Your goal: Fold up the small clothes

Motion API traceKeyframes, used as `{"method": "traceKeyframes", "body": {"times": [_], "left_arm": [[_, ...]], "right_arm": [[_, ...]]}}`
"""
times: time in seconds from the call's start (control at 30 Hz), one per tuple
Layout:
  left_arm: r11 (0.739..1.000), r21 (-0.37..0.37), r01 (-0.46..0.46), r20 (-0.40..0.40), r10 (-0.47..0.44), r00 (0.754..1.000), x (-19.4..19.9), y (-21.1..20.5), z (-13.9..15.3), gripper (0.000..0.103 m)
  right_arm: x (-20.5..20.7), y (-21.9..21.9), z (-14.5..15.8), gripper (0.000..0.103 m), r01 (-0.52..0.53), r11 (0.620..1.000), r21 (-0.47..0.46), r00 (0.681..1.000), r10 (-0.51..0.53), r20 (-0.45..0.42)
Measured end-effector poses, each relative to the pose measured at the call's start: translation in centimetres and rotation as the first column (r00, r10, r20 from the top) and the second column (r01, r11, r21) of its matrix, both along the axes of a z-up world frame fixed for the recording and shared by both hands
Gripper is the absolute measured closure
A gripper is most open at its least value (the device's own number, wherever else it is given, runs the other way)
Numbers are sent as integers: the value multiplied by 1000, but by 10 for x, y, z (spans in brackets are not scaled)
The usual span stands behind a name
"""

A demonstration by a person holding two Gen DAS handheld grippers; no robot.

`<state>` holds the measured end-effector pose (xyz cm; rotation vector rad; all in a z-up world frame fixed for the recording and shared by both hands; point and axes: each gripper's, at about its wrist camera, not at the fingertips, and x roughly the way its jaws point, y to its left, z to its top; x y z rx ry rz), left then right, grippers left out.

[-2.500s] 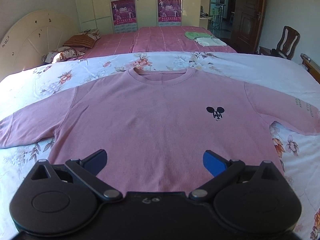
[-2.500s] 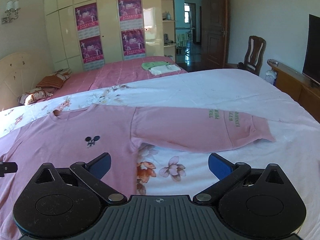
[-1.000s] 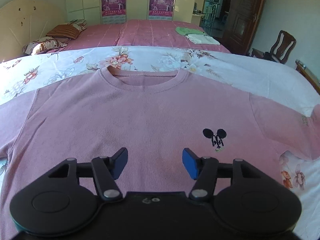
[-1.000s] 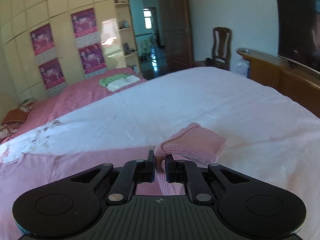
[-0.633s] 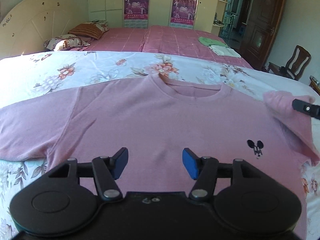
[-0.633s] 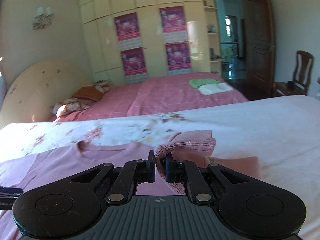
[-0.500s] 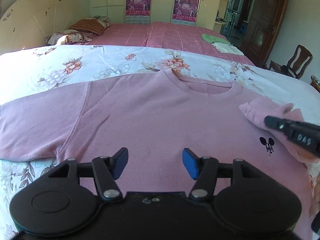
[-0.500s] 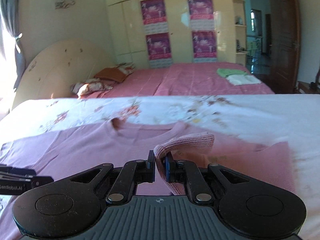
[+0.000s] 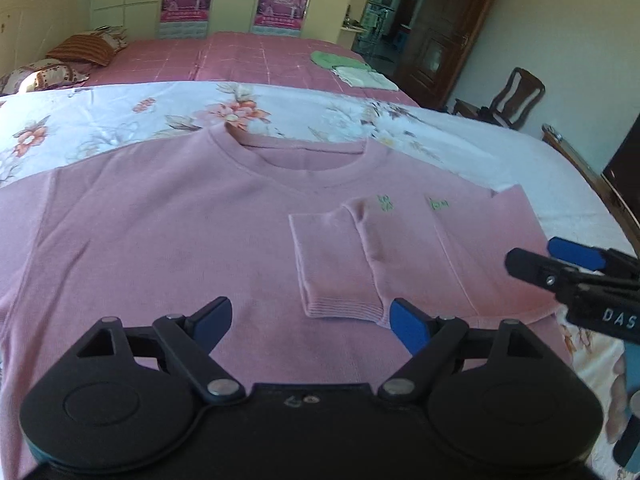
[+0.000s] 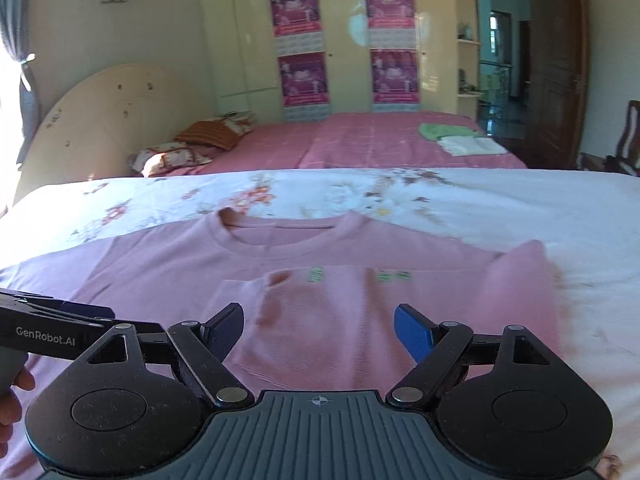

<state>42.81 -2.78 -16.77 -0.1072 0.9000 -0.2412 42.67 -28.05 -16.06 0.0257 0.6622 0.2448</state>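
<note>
A pink long-sleeved shirt lies flat, front up, on the floral bedsheet. Its right sleeve is folded in across the chest, cuff toward me; it also shows in the right wrist view. The other sleeve runs off the left edge. My left gripper is open and empty, low over the shirt's lower chest, near the cuff. My right gripper is open and empty just above the folded sleeve. It also shows at the right edge of the left wrist view.
A second bed with a pink cover stands behind, with folded green and white cloths and pillows. A wardrobe with posters, a door and a wooden chair are at the back right.
My right gripper carried the sleeve cuff left over the chest, opened and let it go; the sleeve now lies folded on the shirt. My left gripper opened wider.
</note>
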Motion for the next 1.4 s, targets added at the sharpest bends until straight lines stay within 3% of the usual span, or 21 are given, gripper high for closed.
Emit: {"method": "traceKeyframes", "body": {"times": [0.07,0.13,0.3,0.37,0.43,0.5,0.57,0.63,0.67,0.87,0.97,1.07,1.13,1.17,1.3,1.4], "left_arm": [[1000,-19,-3,-36,2,999,7,-7,-12,26],[997,-75,-16,-85,10,996,17,-9,-22,46],[976,-194,-100,-100,82,992,27,-8,-35,50],[971,-207,-122,-94,104,990,29,-9,-37,61],[969,-202,-144,-96,126,987,31,-8,-39,87],[959,-228,-171,-94,154,984,31,-3,-36,95],[956,-235,-175,-55,167,984,27,-2,-27,96],[953,-249,-171,-5,175,985,23,1,-14,96],[948,-265,-174,13,184,983,21,5,-7,96],[906,-324,-273,92,318,944,6,48,28,96],[919,-264,-294,91,327,940,5,61,21,96],[912,-238,-334,47,354,934,3,72,4,96],[902,-233,-364,29,381,924,1,81,-3,96],[898,-233,-374,22,389,921,2,83,-5,96],[944,-90,-317,29,320,947,7,70,-19,96],[951,-38,-308,21,309,951,6,67,-33,88]], "right_arm": [[-8,-20,-3,21,55,996,-76,998,-54,10],[-15,-42,-9,21,102,989,-104,995,-103,-4],[-25,-82,-27,21,200,973,-116,977,-207,-55],[-26,-91,-34,21,218,969,-117,971,-227,-73],[-28,-98,-40,22,228,968,-103,967,-237,-91],[-28,-98,-43,22,224,970,-93,967,-233,-99],[-28,-95,-43,22,209,974,-87,971,-217,-98],[-26,-89,-43,45,186,979,-83,976,-194,-99],[-26,-85,-44,48,176,981,-86,978,-185,-101],[-18,-77,-48,49,163,983,-88,980,-171,-101],[-12,-72,-50,49,151,985,-78,981,-159,-107],[-4,-64,-50,49,145,986,-79,983,-153,-100],[1,-58,-52,63,128,984,-121,985,-140,-96],[2,-58,-53,65,117,986,-117,985,-131,-113],[1,-68,-58,65,148,987,-66,975,-157,-160],[4,-83,-60,66,177,984,24,965,-169,-203]]}}
